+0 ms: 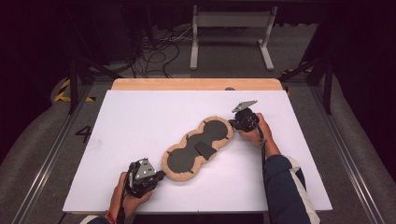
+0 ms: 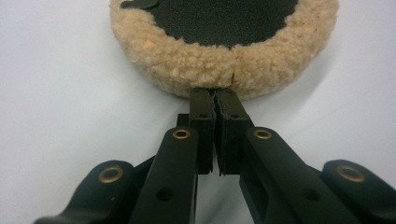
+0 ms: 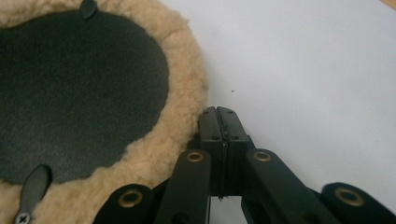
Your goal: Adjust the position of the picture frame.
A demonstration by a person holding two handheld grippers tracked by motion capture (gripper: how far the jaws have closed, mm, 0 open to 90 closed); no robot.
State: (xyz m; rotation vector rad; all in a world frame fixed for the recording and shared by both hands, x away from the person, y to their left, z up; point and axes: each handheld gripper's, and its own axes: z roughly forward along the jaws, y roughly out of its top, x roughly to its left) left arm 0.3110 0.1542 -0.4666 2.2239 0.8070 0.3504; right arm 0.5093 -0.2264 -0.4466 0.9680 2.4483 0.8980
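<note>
We pinch the fleece pad (image 1: pixel 198 148) at both ends, our left gripper (image 2: pixel 214 95) clamped on its near woolly rim, our right gripper (image 3: pixel 218 112) shut beside the far rim, judging it light, soft and floppy, best gripped by that fleecy edge.

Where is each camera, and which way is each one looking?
High view: above the person's side, looking forward and down at the white table; both hands and forearms show.
Left gripper view: rides the left gripper, facing the fleecy pad; its shut jaws show.
Right gripper view: rides the right gripper, beside the pad's edge; its shut jaws show.
Shared: all see the pad and table.
</note>
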